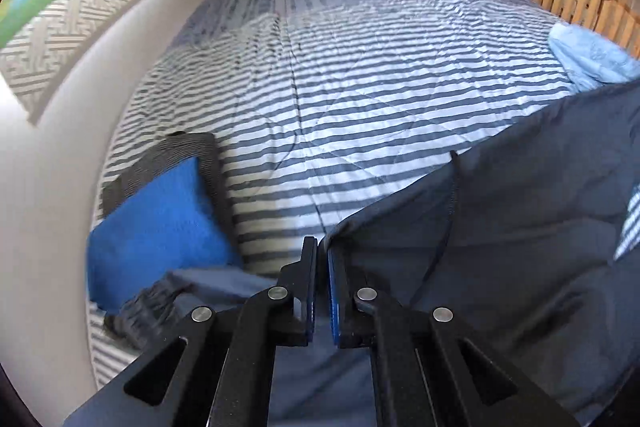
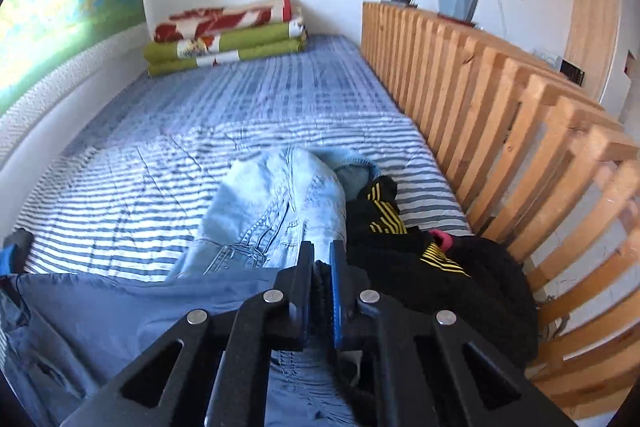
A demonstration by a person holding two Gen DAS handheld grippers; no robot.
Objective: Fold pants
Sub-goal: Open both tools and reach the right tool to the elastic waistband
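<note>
Now the striped bed [image 1: 360, 99] carries all the clothes: 2 folded blankets [image 2: 228, 35] at the far end, light jeans [image 2: 280, 203] and black garments [image 2: 440, 275] beside the wooden rail [image 2: 500, 115]. Both grippers are closed. The left gripper [image 1: 322, 247] pinches an edge of the navy pants [image 1: 500, 227]; the right gripper [image 2: 322, 251] clamps their gathered waistband.

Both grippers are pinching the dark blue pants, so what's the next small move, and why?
Probably lift both grippers a little more and carry the pants over the open striped bedspread. The left gripper and right gripper are each shut on the dark blue pants, which hang bunched next to the light jeans and black clothes, so they need flat room.
</note>
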